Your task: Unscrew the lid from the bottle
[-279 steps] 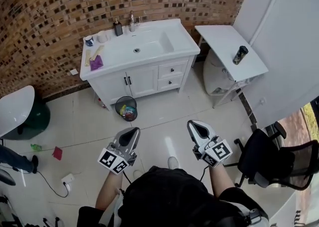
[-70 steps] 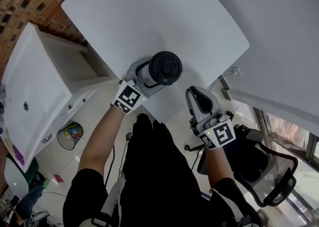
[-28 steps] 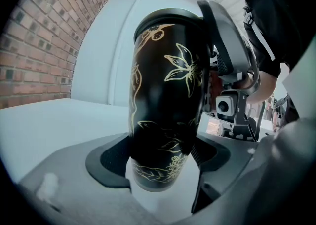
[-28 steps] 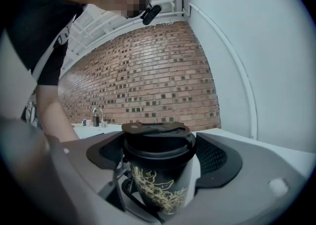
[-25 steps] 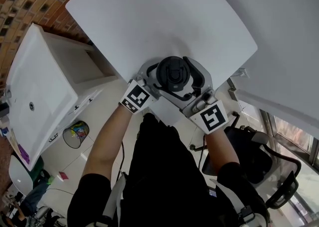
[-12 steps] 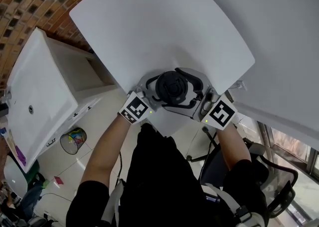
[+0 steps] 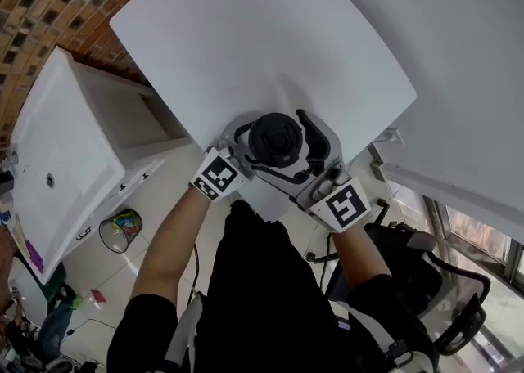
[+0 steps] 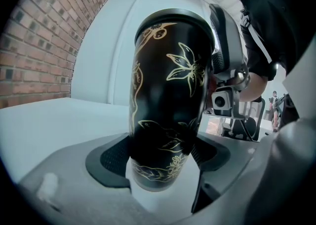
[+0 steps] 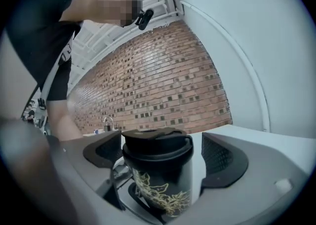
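Left gripper view, nearest first: my left gripper [image 8: 163,162] is clenched low on the black bottle [image 8: 168,86], its pads pressing on both sides of the gold-flowered body. In the right gripper view, my right gripper [image 9: 165,152] has its jaws opening around the black lid [image 9: 157,140], which sits on the bottle; the pads are not pressing on it. The bottle is upright at the near edge of the white table [image 7: 270,44], with a brick wall [image 9: 163,86] beyond.
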`<state>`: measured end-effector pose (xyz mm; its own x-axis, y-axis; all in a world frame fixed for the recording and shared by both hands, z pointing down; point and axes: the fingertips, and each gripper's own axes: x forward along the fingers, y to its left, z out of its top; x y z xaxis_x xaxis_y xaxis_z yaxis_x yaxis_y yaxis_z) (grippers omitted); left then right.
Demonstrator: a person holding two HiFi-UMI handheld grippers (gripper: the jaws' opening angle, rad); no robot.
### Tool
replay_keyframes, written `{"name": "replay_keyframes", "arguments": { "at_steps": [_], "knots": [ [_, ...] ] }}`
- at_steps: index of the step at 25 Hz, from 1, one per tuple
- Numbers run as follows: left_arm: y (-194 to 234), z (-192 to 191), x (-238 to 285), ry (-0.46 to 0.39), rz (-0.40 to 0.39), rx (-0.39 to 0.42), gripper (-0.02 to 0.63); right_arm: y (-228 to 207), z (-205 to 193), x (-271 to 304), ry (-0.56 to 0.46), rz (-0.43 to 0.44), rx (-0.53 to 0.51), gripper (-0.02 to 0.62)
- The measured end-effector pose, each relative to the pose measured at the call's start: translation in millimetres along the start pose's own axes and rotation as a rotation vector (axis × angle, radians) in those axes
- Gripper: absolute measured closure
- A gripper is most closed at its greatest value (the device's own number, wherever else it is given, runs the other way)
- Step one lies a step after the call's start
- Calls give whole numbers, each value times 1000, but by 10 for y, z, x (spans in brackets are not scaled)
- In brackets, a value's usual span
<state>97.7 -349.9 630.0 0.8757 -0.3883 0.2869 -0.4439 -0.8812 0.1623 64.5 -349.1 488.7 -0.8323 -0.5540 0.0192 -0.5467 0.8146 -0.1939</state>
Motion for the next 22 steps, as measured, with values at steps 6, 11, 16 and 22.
{"name": "replay_keyframes", "arguments": {
  "at_steps": [6, 11, 16, 22],
  "knots": [
    [-3, -3, 5, 0, 0, 0, 224, -13, -50, 104, 5, -170, -51, 107],
    [-2, 5, -1, -2, -1, -2, 224, -9, -53, 149, 20, -206, -78, 140],
    [-7, 3, 7, 0, 0, 1, 224, 14, -115, 126, 57, -109, -74, 140],
    [-12, 3, 14, 0, 0, 1, 224, 69, -135, 115, 96, 120, -82, 130]
  ]
}}
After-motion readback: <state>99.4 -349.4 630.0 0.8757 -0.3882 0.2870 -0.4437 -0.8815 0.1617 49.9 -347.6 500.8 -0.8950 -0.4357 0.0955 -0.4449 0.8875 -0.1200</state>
